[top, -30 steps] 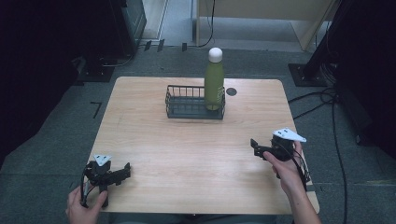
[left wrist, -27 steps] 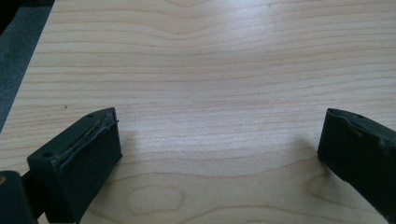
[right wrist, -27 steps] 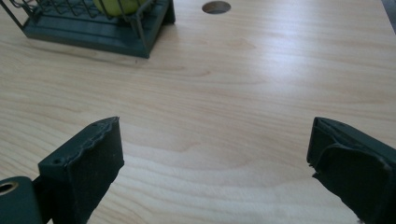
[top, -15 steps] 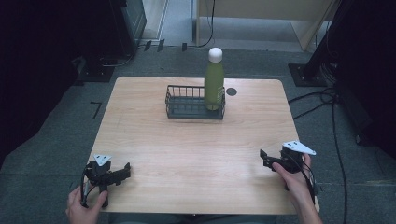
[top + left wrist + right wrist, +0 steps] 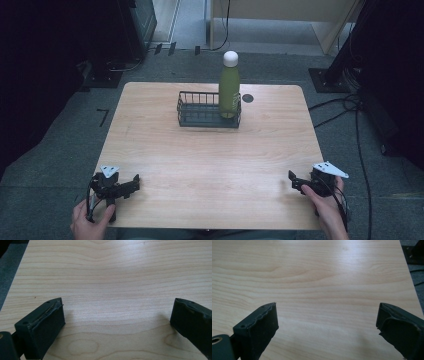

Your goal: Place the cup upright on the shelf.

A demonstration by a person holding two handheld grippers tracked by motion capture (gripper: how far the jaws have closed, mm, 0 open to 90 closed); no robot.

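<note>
Items counted on one table [image 5: 210,160]: one wire basket [image 5: 200,111] at the far edge; one green bottle [image 5: 229,90] standing in the basket's right end; two grippers, left [image 5: 131,185] and right [image 5: 296,181], at the near corners.

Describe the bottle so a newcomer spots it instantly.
On the wooden table, look to the far edge for the black wire basket. The bottle stands upright in its right end: tall, green, white cap, the only tall thing there.

This looks like a lab or test room: a bare wooden table [image 5: 210,155] stands on grey carpet [image 5: 60,165], with cables [image 5: 350,107] trailing beside it and dark equipment stands [image 5: 332,77] behind it.
</note>
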